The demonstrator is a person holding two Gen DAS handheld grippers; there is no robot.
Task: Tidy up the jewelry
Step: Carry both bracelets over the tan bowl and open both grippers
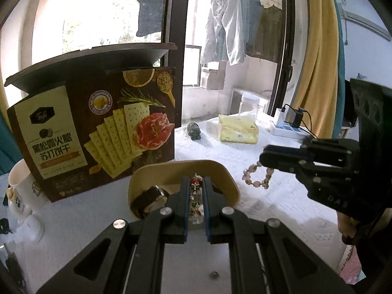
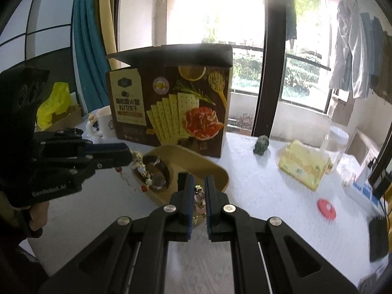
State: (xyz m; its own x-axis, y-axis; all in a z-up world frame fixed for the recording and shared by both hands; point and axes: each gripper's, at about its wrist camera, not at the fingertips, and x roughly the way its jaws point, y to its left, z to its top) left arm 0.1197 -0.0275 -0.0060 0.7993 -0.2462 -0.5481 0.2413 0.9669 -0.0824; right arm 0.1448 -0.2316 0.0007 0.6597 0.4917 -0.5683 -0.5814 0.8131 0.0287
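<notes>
At lower centre, our left gripper (image 1: 196,183) was clamped on a multicoloured bead strand (image 1: 195,197) over the tan tray (image 1: 230,181). Our right gripper (image 2: 198,183) pinched a pink bead bracelet (image 1: 257,175), hanging clear of the table. "GenRobot.AI" marked the left gripper's body. Behind stood a cracker box (image 1: 98,127).

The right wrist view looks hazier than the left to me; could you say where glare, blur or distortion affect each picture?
Right wrist view: the window behind the cracker box is blown out, veiling the box top; the red disc and the bracelet in the right gripper look soft. Left wrist view: sharper, though the window is overexposed too; fisheye bends the frame and curtain edges; the pink bracelet reads clearly.
</notes>
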